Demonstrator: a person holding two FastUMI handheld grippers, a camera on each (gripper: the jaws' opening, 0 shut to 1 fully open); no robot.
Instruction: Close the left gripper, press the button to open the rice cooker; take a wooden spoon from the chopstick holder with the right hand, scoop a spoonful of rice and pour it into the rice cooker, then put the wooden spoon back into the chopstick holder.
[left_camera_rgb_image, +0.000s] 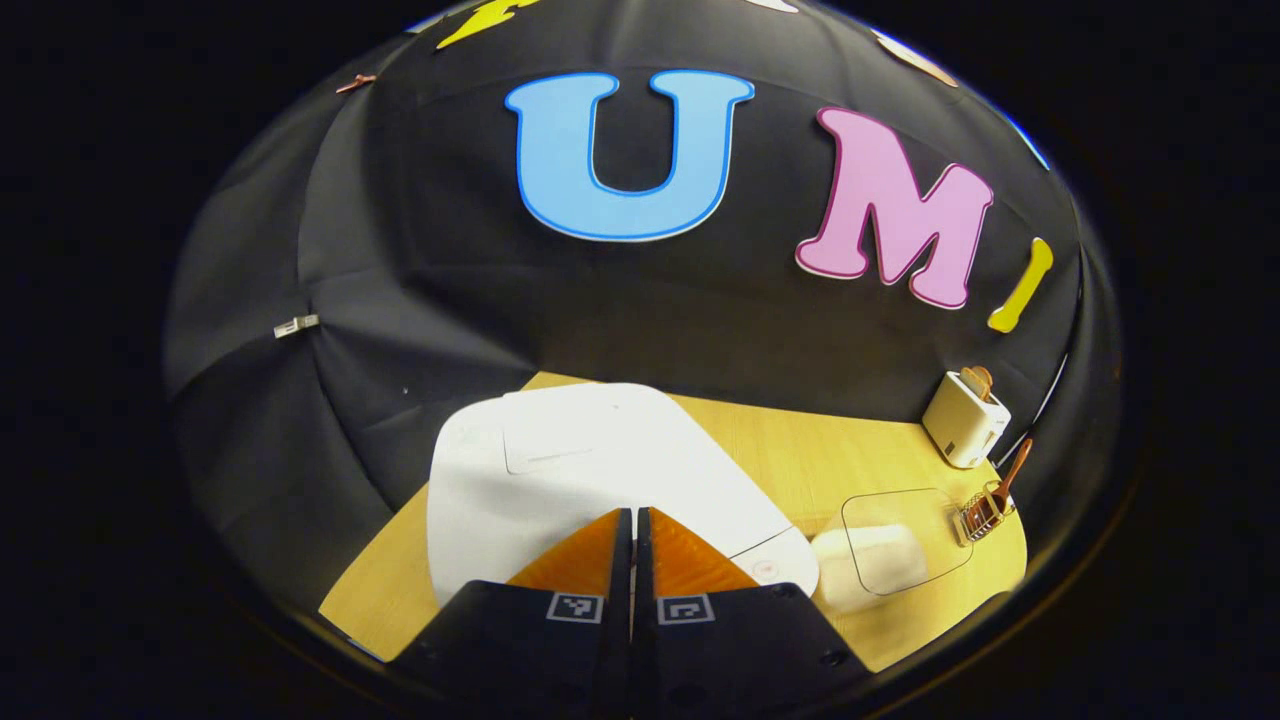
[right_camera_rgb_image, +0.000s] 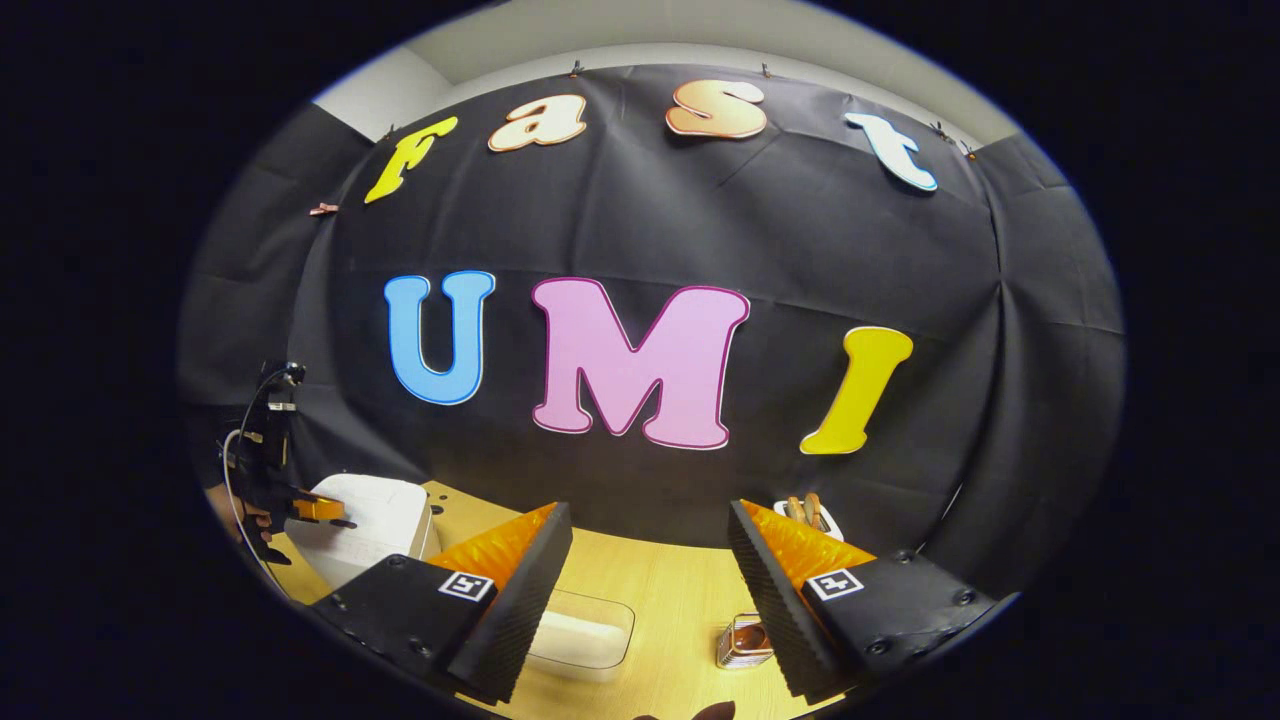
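The cooker (left_camera_rgb_image: 580, 470) is seen on the table (left_camera_rgb_image: 830, 450) with its lid down, so no step past closing the left tool (left_camera_rgb_image: 634, 520) is judged done; that tool is shut on nothing, poised over the lid near the button (left_camera_rgb_image: 765, 568). The right tool (right_camera_rgb_image: 650, 545) is held wide open and empty. The spoon (left_camera_rgb_image: 1012, 470) stands in the holder (left_camera_rgb_image: 985, 512), beside the rice box (left_camera_rgb_image: 885, 548). The button is hard to make out.

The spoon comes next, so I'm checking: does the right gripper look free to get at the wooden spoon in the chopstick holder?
Probably yes. The right gripper is open and holds nothing, and the chopstick holder stands just ahead near its right finger with bare table between. The wooden spoon sticks up out of the holder, unobstructed.
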